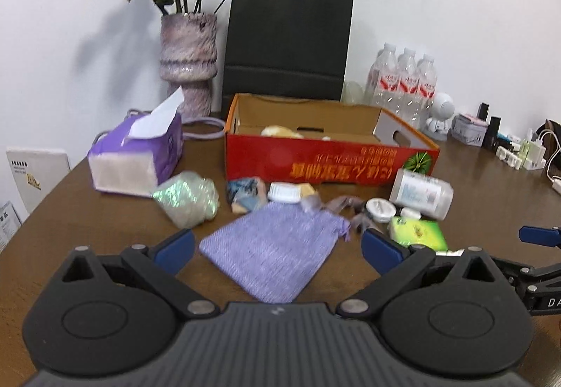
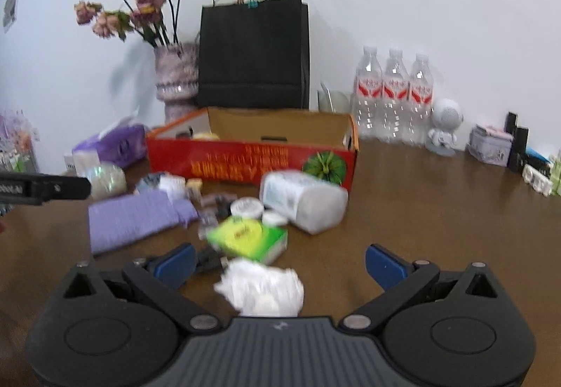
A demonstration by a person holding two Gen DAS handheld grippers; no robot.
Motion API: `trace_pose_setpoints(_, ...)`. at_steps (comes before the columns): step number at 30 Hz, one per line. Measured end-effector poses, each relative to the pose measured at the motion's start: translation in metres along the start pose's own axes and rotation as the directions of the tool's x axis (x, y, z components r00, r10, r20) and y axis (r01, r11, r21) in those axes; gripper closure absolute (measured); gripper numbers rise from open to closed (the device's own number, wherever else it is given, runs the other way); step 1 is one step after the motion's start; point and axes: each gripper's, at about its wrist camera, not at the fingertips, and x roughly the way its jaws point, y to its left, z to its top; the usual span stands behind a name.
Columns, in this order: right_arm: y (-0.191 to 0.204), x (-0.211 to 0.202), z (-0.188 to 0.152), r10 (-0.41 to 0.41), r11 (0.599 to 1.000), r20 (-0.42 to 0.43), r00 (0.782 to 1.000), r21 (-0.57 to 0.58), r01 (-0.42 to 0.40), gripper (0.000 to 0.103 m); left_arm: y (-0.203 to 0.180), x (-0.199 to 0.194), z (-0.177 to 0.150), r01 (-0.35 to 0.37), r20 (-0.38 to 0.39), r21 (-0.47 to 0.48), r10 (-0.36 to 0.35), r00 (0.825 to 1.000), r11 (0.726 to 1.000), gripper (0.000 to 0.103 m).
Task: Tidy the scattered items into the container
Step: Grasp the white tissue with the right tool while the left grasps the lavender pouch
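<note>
Your container is one red cardboard box (image 1: 315,162), open-topped, brown inside, printed with yellow characters and a green melon, standing mid-table before one black paper bag (image 1: 287,39). Scattered just before it: one lilac pouch (image 1: 273,253), one toppled white bottle (image 2: 305,201), one green packet (image 2: 249,236), one crumpled white wad (image 2: 263,288). Three water bottles (image 2: 394,95) stand behind. Your left gripper (image 1: 277,246) and right gripper (image 2: 280,264) both gape wide, empty.
</note>
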Motion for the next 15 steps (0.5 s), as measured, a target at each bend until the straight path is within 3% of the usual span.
trace_pose_setpoints(10,0.003,0.018,-0.012,-0.021,1.0,-0.07,0.997,-0.007,0.02,0.0,0.008,0.017,-0.014,-0.014,-0.059,0.003,0.014,0.998,1.0,0.0)
trace_pose_setpoints(15,0.002,0.027,-0.013,-0.03,1.0,-0.099,0.995,-0.01,0.029,0.0,0.005,0.039,-0.009,0.005,-0.101,0.052,0.0,0.995,0.999,0.0)
